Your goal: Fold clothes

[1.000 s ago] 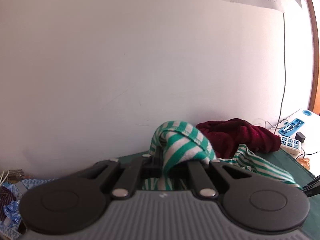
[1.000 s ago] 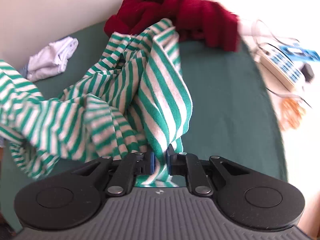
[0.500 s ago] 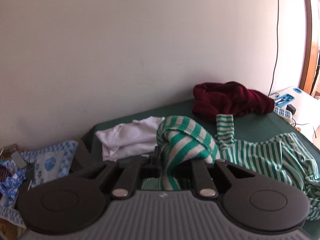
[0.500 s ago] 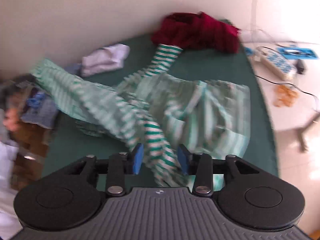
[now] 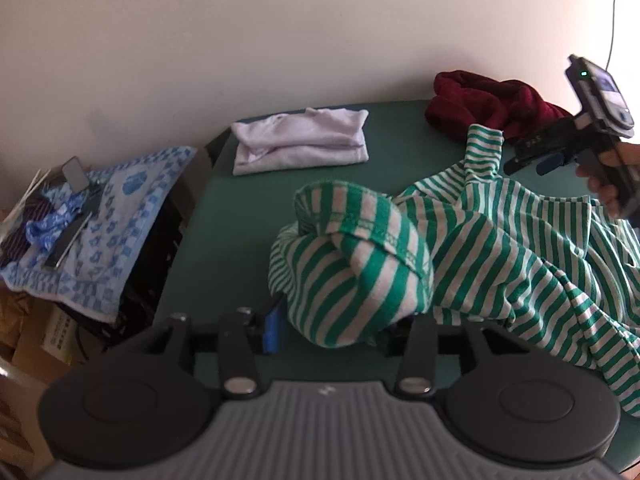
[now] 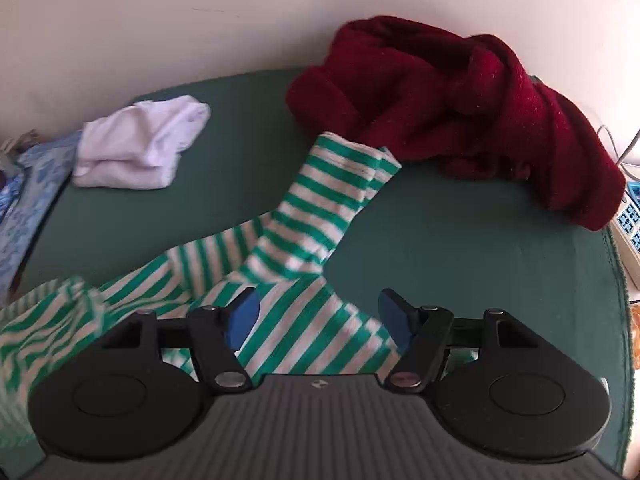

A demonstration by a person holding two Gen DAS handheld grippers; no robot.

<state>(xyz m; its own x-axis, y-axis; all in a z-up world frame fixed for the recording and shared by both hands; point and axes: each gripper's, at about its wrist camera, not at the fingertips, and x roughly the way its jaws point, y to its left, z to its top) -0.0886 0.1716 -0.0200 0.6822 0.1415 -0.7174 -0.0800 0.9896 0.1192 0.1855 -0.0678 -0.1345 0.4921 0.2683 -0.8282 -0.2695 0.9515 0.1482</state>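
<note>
striped shirt (image 5: 500,248), soft green-and-white knit, lies rumpled on the green table (image 5: 240,216), one sleeve stretched toward the fuzzy dark red sweater (image 6: 460,96). left gripper (image 5: 336,330) tilts down over a bunched roll of the shirt, its jaws opening with that cloth between them. right gripper (image 6: 316,316), held in a hand (image 5: 608,176), points down with jaws opening, spread over flat striped cloth. a folded white garment (image 5: 300,140) lies near the wall.
</note>
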